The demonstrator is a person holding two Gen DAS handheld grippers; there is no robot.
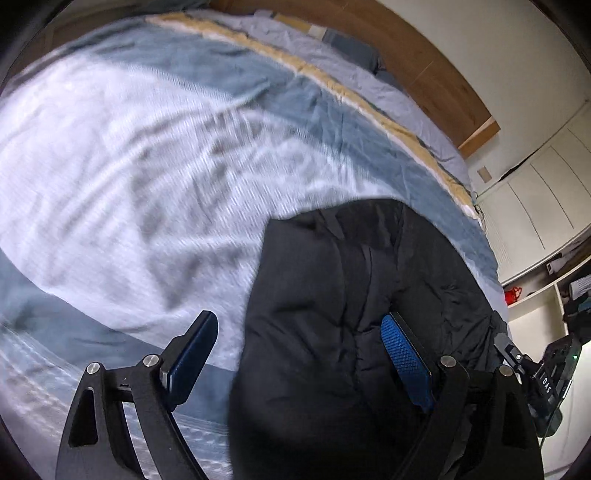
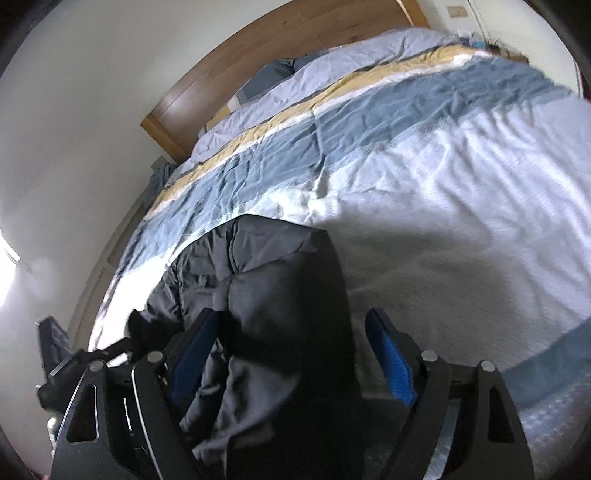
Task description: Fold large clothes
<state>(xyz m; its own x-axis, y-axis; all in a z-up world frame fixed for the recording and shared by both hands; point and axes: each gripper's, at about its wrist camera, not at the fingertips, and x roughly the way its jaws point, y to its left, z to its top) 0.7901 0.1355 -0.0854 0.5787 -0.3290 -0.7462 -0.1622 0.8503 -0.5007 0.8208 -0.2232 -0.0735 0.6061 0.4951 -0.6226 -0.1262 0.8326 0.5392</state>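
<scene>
Closest to the left wrist camera, the left gripper (image 1: 301, 354) had its jaws spread wide, one blue pad (image 1: 404, 363) at about 4 o'clock and the other at about 7 o'clock. A black puffy jacket (image 1: 351, 295) sat in the gap between them, but neither pad was clearly pressing on it, so nothing was actually gripped. The jacket ran from 6 o'clock up toward the middle of that view, lying on the bed (image 1: 129, 166).

From the right wrist camera it was much the same deal. The right gripper (image 2: 291, 354) also had its jaws wide apart, and the jacket (image 2: 280, 280) lay between them. The fabric came right up against the pad at 7 o'clock, though I couldn't tell if it was truly touching; the pad (image 2: 393, 363) at 5 o'clock was clear of it. The other gripper's black frame poked in at about 8 o'clock.

Further out, the bed (image 2: 461, 184) had a cover in bands: white nearest, then grey-blue, then a thin yellow stripe (image 2: 280, 120). Both views were a bit blurry here.

Beyond that was a pale rumpled duvet, then a wooden headboard (image 2: 295, 33) at 12 o'clock in the right view. In the left view, white cupboards (image 1: 535, 206) stood at 3 o'clock.
</scene>
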